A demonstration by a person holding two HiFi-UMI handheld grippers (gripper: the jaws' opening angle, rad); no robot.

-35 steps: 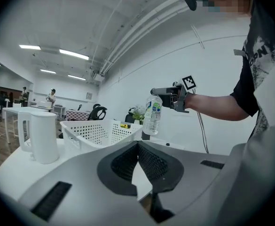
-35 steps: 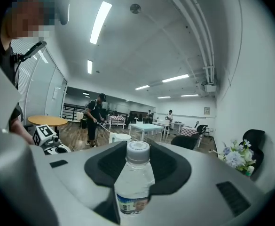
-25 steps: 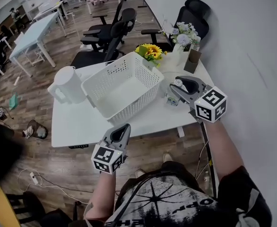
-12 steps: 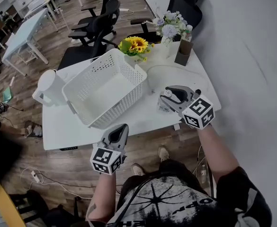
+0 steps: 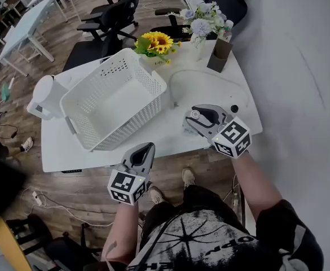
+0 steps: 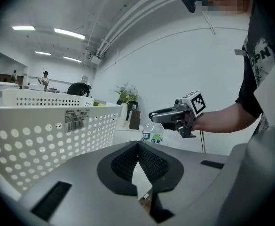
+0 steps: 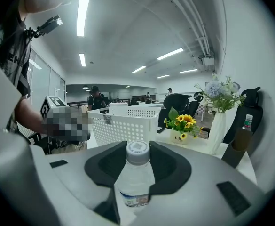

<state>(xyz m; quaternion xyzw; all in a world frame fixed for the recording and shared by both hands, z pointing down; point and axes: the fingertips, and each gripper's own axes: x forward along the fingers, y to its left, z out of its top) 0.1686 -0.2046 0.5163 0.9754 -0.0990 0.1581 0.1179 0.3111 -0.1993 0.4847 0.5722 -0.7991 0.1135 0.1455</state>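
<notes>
Right gripper (image 5: 197,116) has got a water bottle (image 7: 135,180) clamped upright over the table's (image 5: 210,89) near right edge, just right of the white basket (image 5: 119,130); left gripper (image 6: 138,147) hangs nearer, jaws pressed together, empty

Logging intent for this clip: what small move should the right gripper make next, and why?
Probably lower the right gripper a little: its fingers clamp the bottle upright, low over the table, below the basket rim.

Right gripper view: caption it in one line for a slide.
Right gripper shut on a clear water bottle, with a white perforated basket and potted sunflowers beyond.
</notes>
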